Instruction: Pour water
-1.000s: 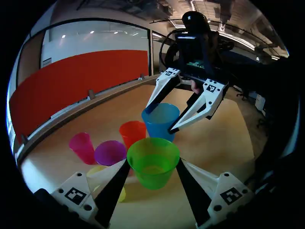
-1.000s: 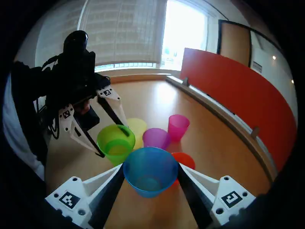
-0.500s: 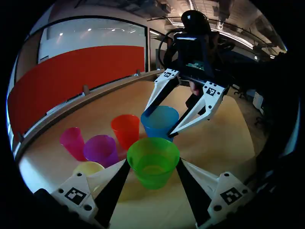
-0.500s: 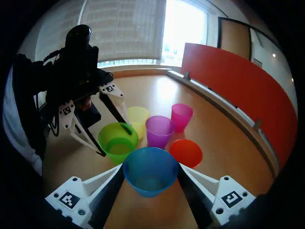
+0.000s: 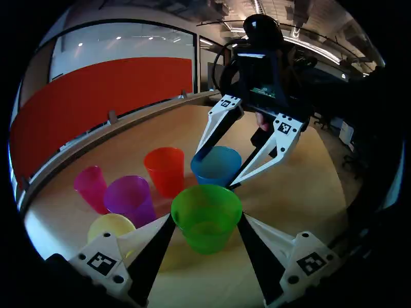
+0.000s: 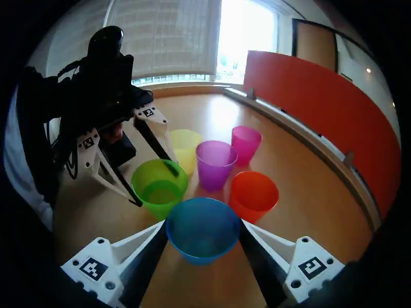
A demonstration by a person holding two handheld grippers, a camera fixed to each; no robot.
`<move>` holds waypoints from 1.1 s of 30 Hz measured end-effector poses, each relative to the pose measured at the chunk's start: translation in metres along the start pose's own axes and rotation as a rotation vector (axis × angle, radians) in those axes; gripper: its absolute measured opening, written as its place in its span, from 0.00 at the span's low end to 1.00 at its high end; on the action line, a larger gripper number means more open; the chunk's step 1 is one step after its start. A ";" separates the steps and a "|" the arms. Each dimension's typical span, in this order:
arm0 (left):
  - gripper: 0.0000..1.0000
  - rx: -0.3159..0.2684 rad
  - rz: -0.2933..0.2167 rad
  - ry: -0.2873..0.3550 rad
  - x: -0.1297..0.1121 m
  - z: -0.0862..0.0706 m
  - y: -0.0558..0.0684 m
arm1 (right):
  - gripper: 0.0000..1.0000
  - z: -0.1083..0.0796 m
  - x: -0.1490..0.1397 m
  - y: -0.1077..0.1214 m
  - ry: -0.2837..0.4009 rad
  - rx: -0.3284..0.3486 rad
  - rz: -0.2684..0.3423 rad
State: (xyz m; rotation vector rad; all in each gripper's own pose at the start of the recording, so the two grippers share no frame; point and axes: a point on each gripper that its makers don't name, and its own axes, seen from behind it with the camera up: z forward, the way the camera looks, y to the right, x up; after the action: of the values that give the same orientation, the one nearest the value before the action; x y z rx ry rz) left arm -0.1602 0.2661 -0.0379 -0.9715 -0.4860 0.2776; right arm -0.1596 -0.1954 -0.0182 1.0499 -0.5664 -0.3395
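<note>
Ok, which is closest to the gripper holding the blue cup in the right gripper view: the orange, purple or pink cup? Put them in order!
From the right gripper with its blue cup:
1. Orange cup, just ahead on the right.
2. Purple cup, farther ahead, near the middle.
3. Pink cup, farthest back, right of the purple one.

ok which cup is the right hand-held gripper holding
The blue cup, clamped in the right hand-held gripper. The green cup is in the left hand-held gripper; orange cup, purple cup, pink cup and yellow cup stand free.
</note>
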 end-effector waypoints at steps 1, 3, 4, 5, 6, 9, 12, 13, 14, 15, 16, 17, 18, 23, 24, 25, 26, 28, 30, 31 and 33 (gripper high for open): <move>0.85 -0.001 -0.002 0.000 -0.001 0.000 0.000 | 0.94 0.001 -0.001 0.000 0.000 0.001 0.001; 0.85 -0.003 -0.005 -0.001 -0.002 0.001 0.001 | 0.94 0.002 -0.003 -0.001 -0.001 0.002 0.003; 0.85 -0.003 -0.005 -0.002 -0.003 0.001 0.000 | 0.94 0.002 -0.003 -0.002 -0.001 0.003 0.005; 0.85 -0.003 -0.004 -0.004 -0.004 0.002 0.000 | 0.94 0.003 -0.004 -0.002 -0.001 0.004 0.006; 0.85 -0.003 -0.003 -0.004 -0.005 0.002 0.000 | 0.94 0.003 -0.005 -0.003 -0.001 0.005 0.007; 0.85 -0.001 0.006 -0.006 -0.007 0.003 0.000 | 0.94 0.003 -0.008 -0.003 -0.003 0.002 0.005; 0.85 -0.001 0.014 -0.004 -0.007 0.002 0.002 | 0.94 0.002 -0.009 -0.003 0.002 0.001 0.004; 0.85 -0.001 0.013 -0.003 -0.007 0.002 0.002 | 0.94 0.002 -0.009 -0.003 0.003 0.001 0.005; 0.85 -0.001 0.012 -0.003 -0.008 0.002 0.002 | 0.94 0.001 -0.010 -0.003 0.004 0.000 0.005; 0.85 -0.001 0.011 -0.003 -0.008 0.002 0.002 | 0.94 0.001 -0.010 -0.003 0.005 0.000 0.006; 0.85 -0.001 0.008 -0.002 -0.008 0.002 0.002 | 0.94 0.001 -0.011 -0.003 0.005 -0.001 0.005; 0.85 -0.001 0.006 -0.001 -0.009 0.002 0.002 | 0.94 0.000 -0.011 -0.003 0.004 -0.002 0.005; 0.85 -0.001 0.004 -0.001 -0.009 0.002 0.002 | 0.95 0.000 -0.012 -0.003 0.004 -0.003 0.004; 0.85 0.003 0.003 0.001 -0.010 0.001 0.001 | 0.95 -0.001 -0.016 -0.002 -0.003 -0.011 0.003; 0.86 0.004 0.003 0.001 -0.011 0.000 0.000 | 0.95 -0.001 -0.016 -0.002 -0.004 -0.013 0.004; 0.86 0.005 0.003 0.001 -0.011 0.001 0.000 | 0.96 -0.001 -0.016 -0.001 -0.004 -0.014 0.008; 0.86 0.007 0.003 0.001 -0.011 0.001 0.000 | 0.96 -0.002 -0.016 -0.001 -0.005 -0.015 0.010; 0.86 0.011 0.006 -0.001 -0.010 0.001 -0.001 | 0.97 -0.001 -0.018 -0.001 -0.009 -0.016 0.013; 0.87 0.015 0.010 -0.003 -0.010 0.001 -0.002 | 0.98 -0.001 -0.020 -0.001 -0.016 -0.017 0.012; 0.87 0.015 0.011 -0.005 -0.011 0.001 -0.002 | 0.99 -0.001 -0.022 -0.001 -0.019 -0.017 0.012; 0.87 0.016 0.013 -0.009 -0.012 0.001 -0.002 | 1.00 -0.001 -0.024 -0.001 -0.025 -0.019 0.010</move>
State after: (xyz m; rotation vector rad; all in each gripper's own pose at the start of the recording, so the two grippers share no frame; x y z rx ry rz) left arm -0.1705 0.2605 -0.0388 -0.9588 -0.4851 0.2976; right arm -0.1786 -0.1828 -0.0263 1.0255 -0.5899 -0.3488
